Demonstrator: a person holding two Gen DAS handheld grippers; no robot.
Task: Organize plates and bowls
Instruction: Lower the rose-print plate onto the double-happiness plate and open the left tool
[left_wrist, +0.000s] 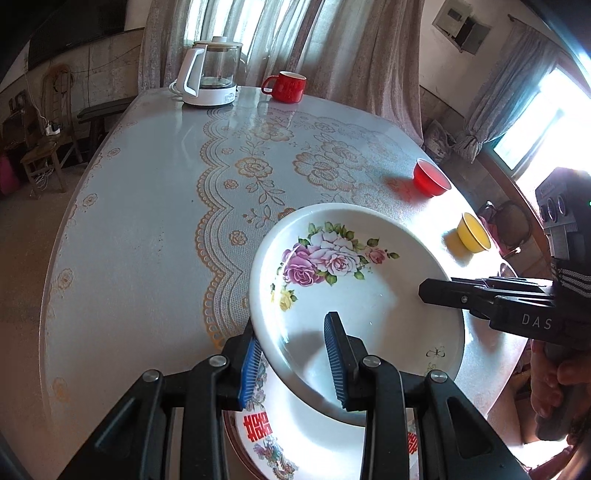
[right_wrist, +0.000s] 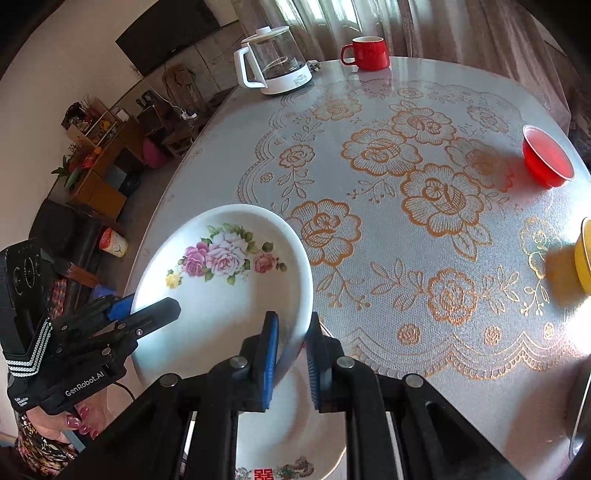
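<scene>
A white plate with pink roses (left_wrist: 354, 295) (right_wrist: 221, 280) is held tilted above a second plate with red characters (left_wrist: 258, 428) (right_wrist: 280, 443) at the table's near edge. My left gripper (left_wrist: 291, 362) straddles the rose plate's left rim with one finger on each side and is not closed tight; it also shows in the right wrist view (right_wrist: 144, 314). My right gripper (right_wrist: 290, 354) is shut on the plate's right rim; it also shows in the left wrist view (left_wrist: 443, 295). A small red bowl (left_wrist: 430, 179) (right_wrist: 546, 157) and a yellow bowl (left_wrist: 472, 232) (right_wrist: 583, 254) stand to the right.
The round table (left_wrist: 140, 229) (right_wrist: 406, 221) has a lace-patterned cover. A glass kettle (left_wrist: 210, 74) (right_wrist: 273, 61) and a red mug (left_wrist: 286, 85) (right_wrist: 367, 52) stand at the far edge. Chairs and shelves stand beyond the table on the left.
</scene>
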